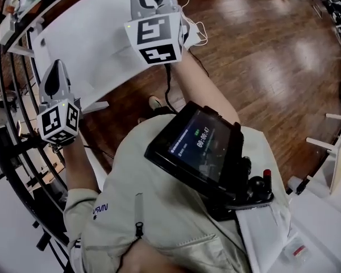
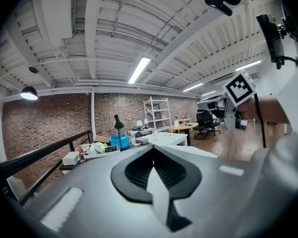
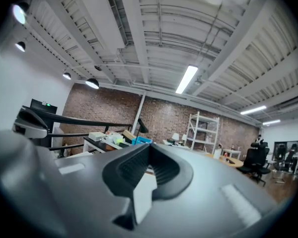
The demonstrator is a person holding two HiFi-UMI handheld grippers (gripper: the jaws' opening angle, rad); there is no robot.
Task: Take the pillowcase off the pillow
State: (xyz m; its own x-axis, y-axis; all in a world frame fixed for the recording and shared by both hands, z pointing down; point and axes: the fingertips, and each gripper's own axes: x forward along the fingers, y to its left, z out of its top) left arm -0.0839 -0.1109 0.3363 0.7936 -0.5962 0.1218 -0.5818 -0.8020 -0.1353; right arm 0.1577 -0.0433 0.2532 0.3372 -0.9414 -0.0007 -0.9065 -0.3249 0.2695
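Pillowcase and pillow: neither shows in any view, so I cannot say where they lie; the bare part of the white tabletop (image 1: 96, 50) ahead of me carries nothing of the kind. My left tool (image 2: 154, 167) is clenched on nothing, its ribbed pads meeting along one seam, and my right tool (image 3: 148, 162) is likewise clenched and empty. Both are held up and roughly level, facing the brick wall and ceiling of the room, not any cloth. Principal hazard, in my judgement: with the pillow out of sight, I would be reaching for it blind, and a tool brought down in this clenched state would only push or bunch fabric, not pinch a hem; each must be released before contact. Secondary hazards: the left tool hangs near the black railing (image 1: 11, 124) and the tabletop's edge, and could strike either in a hasty swing; the white cable (image 1: 196, 33) lying just beside the right tool could snag it. The tablet (image 1: 196, 147) on my chest also blocks much of my downward view.
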